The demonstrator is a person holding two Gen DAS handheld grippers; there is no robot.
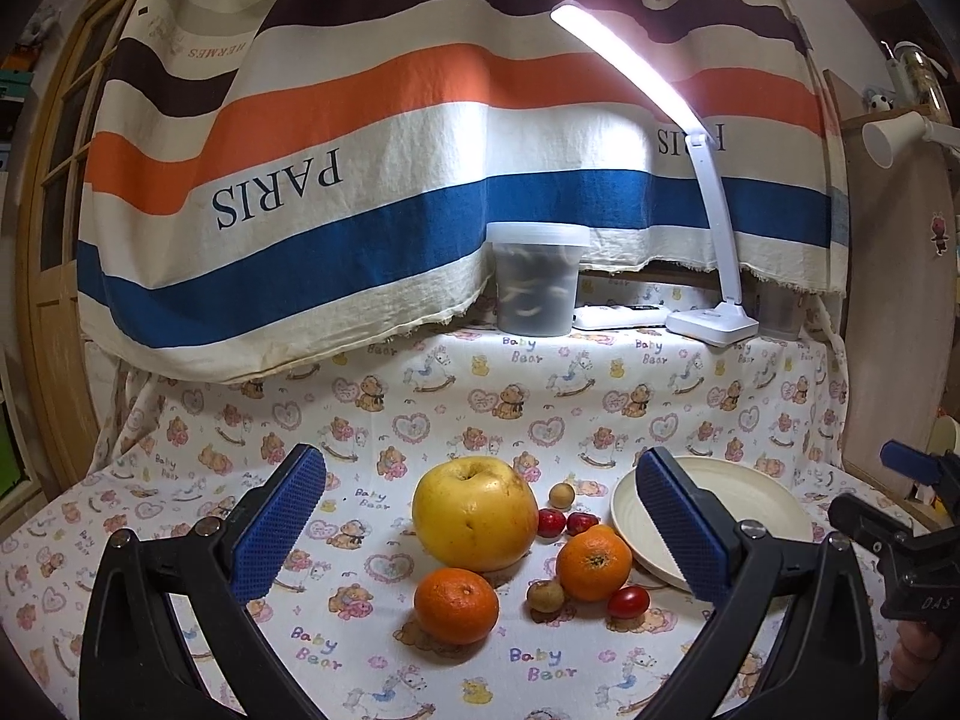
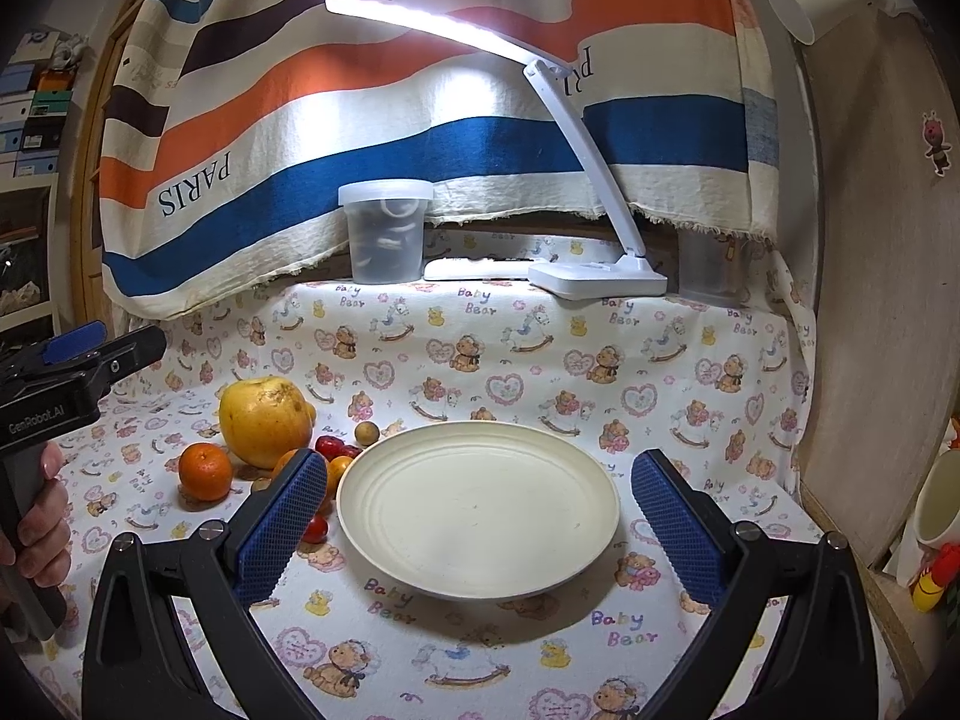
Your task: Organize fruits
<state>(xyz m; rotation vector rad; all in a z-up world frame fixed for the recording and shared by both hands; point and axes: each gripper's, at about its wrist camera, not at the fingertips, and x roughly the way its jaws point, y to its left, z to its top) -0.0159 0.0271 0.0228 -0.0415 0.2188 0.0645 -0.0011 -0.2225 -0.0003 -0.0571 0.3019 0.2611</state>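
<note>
1. Your left hand-held gripper (image 1: 480, 546) stood wide apart and held nothing, its blue pads on either side of the fruit cluster in its view.
2. Your right hand-held gripper (image 2: 474, 531) was equally wide and empty, framing the cream plate (image 2: 480, 564) on the desk (image 2: 660, 360).
3. The big yellow apple (image 1: 474, 513) sat left of the plate, with one orange (image 1: 456, 606) in front of it and another orange (image 1: 594, 562) just beside the plate's rim.
4. Small red fruits (image 1: 551, 522) and a cherry tomato (image 1: 628, 602) lay among them.
5. A lit desk lamp (image 2: 600, 276) and a lidded tub (image 2: 386, 228) stood at the back.
</note>
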